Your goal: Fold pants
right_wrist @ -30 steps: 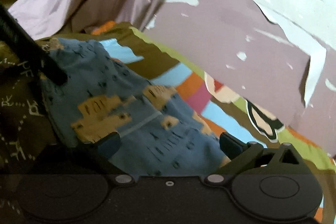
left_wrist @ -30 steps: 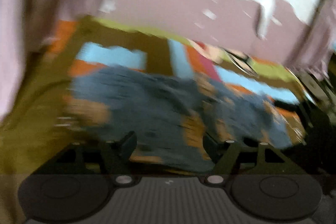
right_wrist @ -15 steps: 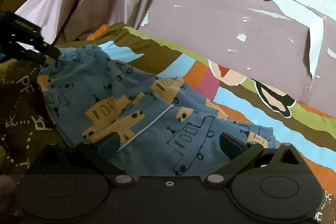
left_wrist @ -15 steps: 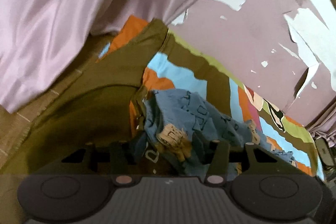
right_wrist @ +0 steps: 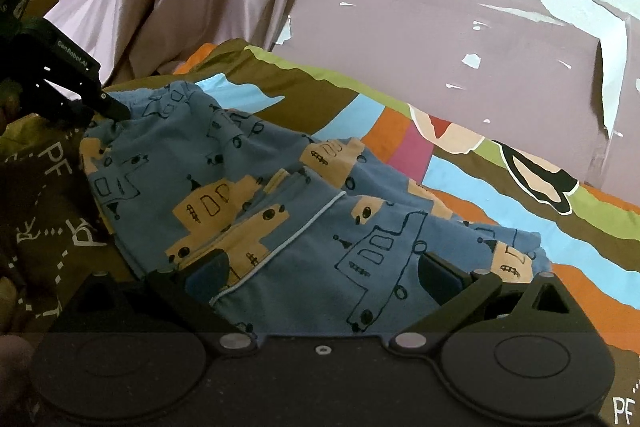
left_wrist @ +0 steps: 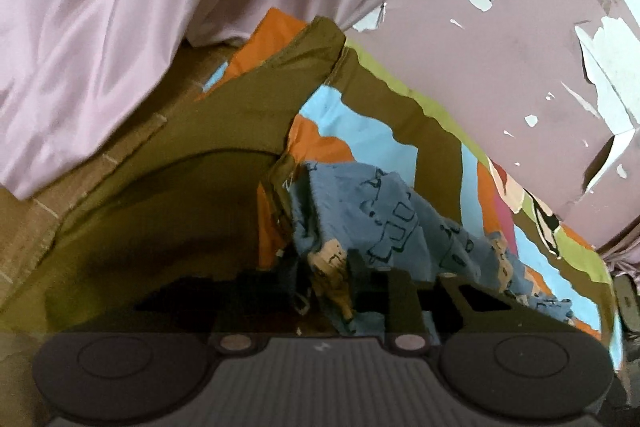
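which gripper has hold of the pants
The left gripper: its tips pinch the pants at the far edge. The right gripper stands open over them.

**Materials / finish**

Pants: soft matt knit cloth, blue with tan print, thin white piping. Bedsheet beneath the grippers: matt woven cloth, multicolour. Curtain ahead of left gripper: smooth, slightly glossy fabric. Wall beyond: matt paint, peeling to white. Both gripper bodies: matt black plastic, ribbed on the left.
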Demonstrator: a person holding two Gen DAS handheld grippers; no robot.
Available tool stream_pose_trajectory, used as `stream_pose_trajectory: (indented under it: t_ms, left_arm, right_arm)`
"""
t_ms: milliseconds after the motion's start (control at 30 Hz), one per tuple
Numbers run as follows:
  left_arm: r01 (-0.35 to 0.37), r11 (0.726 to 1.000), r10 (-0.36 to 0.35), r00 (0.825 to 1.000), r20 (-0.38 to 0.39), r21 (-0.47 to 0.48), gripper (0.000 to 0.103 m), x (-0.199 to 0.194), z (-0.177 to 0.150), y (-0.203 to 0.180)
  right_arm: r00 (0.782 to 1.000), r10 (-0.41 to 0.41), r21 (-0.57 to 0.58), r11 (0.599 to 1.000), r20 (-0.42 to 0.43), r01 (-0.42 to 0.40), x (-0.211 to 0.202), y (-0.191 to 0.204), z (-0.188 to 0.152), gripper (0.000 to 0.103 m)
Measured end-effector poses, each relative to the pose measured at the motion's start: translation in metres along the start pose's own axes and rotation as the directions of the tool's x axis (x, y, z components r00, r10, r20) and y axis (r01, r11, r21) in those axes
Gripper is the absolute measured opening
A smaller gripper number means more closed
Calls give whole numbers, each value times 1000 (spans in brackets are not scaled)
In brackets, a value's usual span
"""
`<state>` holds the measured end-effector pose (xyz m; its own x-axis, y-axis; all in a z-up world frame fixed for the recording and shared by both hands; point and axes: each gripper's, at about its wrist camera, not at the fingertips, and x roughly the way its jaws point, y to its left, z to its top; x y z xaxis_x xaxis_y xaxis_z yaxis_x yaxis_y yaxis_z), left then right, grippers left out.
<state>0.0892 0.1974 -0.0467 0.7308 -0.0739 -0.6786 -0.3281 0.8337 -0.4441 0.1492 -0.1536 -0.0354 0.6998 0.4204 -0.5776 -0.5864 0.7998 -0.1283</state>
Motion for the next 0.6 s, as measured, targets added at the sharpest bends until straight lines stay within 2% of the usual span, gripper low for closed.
stream_pose_trajectory:
  t_ms: [67, 167, 300, 433, 533, 600]
  left_arm:
    - [-32, 999, 31, 999, 30, 40, 20, -7, -1, -11]
    - [-89, 984, 78, 994, 77, 154, 19, -17, -4, -37]
    - [-119, 951, 81, 987, 141, 284, 19, -31, -6, -72]
    - [-181, 880, 104, 976, 193, 440, 19, -42, -13, -111]
    - [-174, 842, 75, 975, 208, 511, 19, -47, -21, -136]
    - [-165, 803, 42, 974, 222, 572, 19, -51, -28, -154]
  right_arm:
    - [1000, -10, -10, 1000, 8, 10, 1, 2, 1, 101]
    - [1000, 3, -19, 1000, -18, -3, 6, 5, 0, 101]
    - [1000, 8, -9, 1000, -11, -8, 6, 2, -2, 101]
    - [1000, 0, -2, 1000, 16, 0, 0, -4, 0, 101]
    - [1000, -2, 29, 1000, 24, 2, -3, -11, 1, 101]
    - [999, -2, 43, 999, 34, 0, -6, -18, 3, 101]
